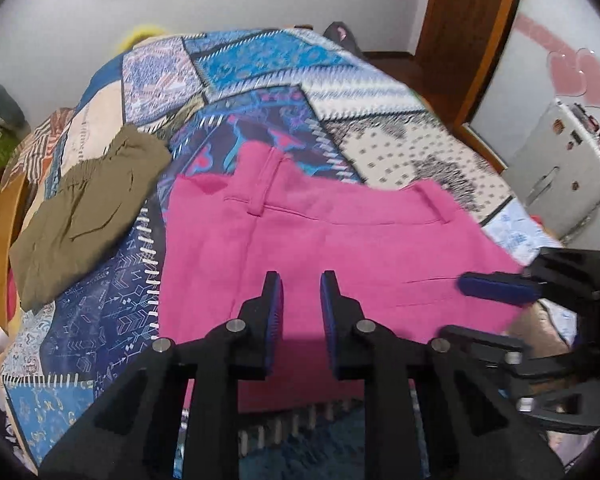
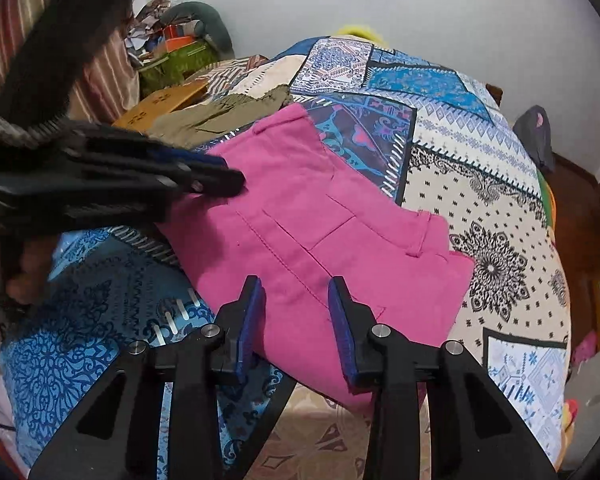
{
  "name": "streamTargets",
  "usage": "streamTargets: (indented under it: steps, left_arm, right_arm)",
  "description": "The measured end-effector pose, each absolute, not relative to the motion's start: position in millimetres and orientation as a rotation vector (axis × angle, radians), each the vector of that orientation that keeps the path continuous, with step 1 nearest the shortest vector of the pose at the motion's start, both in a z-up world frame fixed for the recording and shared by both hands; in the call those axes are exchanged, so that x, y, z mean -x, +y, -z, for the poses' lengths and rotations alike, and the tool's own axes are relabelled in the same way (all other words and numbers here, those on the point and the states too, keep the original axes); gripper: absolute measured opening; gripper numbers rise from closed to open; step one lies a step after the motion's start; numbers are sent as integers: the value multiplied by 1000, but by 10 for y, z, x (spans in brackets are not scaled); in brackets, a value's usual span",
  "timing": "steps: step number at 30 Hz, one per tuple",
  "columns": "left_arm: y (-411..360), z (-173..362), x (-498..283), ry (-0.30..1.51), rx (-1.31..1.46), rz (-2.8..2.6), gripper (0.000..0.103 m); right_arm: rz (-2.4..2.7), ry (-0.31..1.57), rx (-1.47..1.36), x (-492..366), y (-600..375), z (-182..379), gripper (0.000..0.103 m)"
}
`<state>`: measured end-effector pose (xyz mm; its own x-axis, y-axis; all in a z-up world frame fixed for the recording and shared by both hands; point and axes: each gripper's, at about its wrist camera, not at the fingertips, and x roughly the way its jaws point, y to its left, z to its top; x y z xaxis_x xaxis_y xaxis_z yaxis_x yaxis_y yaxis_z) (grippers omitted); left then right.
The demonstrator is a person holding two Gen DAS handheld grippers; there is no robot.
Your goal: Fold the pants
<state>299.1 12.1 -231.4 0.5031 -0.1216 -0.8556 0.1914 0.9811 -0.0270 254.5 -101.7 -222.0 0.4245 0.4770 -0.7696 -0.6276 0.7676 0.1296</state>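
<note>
Both claws are seen part-open over folded pink pants on the bed: left claw, right claw, seemingly gripping nothing; olive garment at ten o'clock.

No readable text, label or number appears anywhere (the bedspread shows patterns only).

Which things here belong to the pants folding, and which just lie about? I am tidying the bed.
Job: pink pants, left gripper, right gripper.
Lying about: olive garment, patchwork bedspread, white case, clutter pile.
</note>
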Motion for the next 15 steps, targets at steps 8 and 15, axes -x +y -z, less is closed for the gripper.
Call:
streamTargets:
  steps: [8,15]
  left_arm:
    - [349,2287,-2969,1023,-22,148,21]
    - [588,2117,-2871,993,4,110,23]
  right_arm:
    - [-681,926,202,-2548,-1145,2146,31]
    - [-624,883,182,-2568,-1338,1876,37]
